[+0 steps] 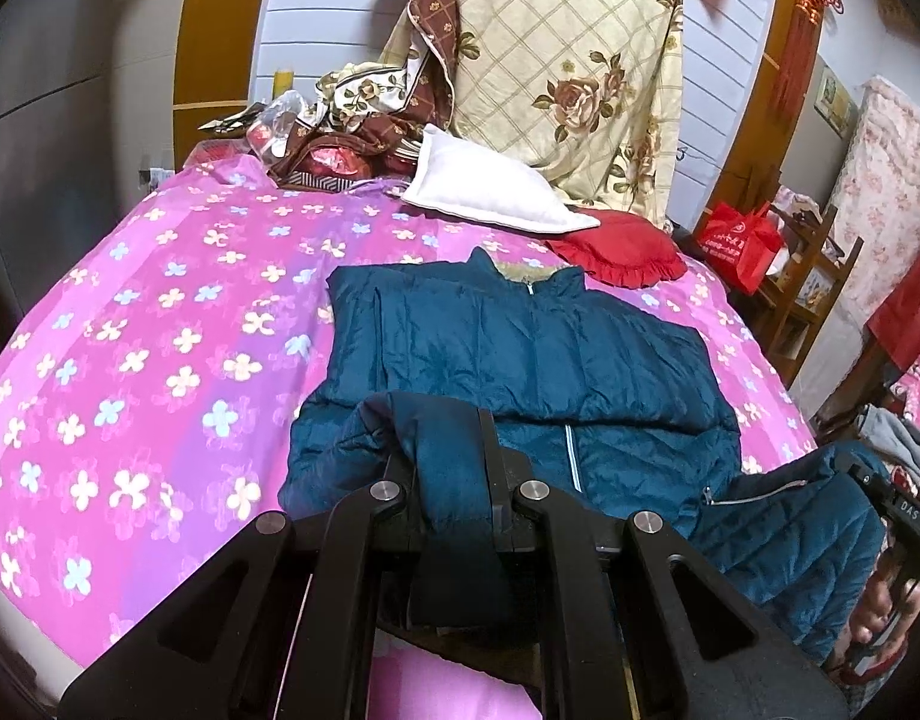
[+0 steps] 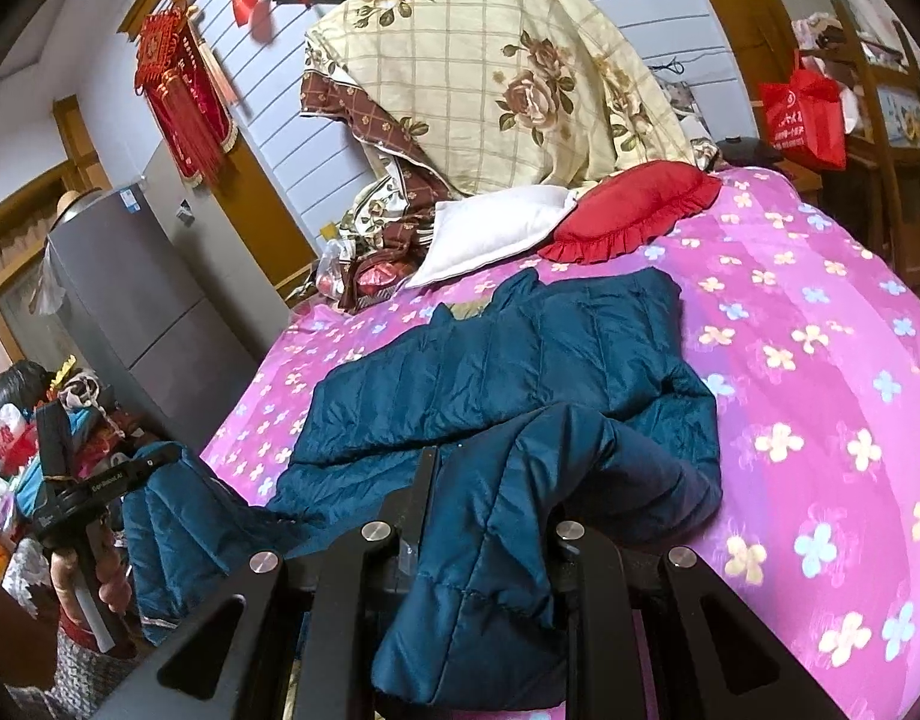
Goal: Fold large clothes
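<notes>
A dark teal padded jacket lies zip-side up on the pink flowered bedspread, collar toward the pillows. My left gripper is shut on the jacket's near left hem corner, and the fabric drapes over its fingers. My right gripper is shut on the other near corner of the jacket, lifted off the bedspread. Each view shows the other gripper at its edge, held by a hand: the right gripper and the left gripper, both with teal fabric hanging from them.
A white pillow, a red frilled cushion and a tall floral quilt pile lie at the head of the bed. A wooden shelf with a red bag stands right of the bed, and a grey fridge left.
</notes>
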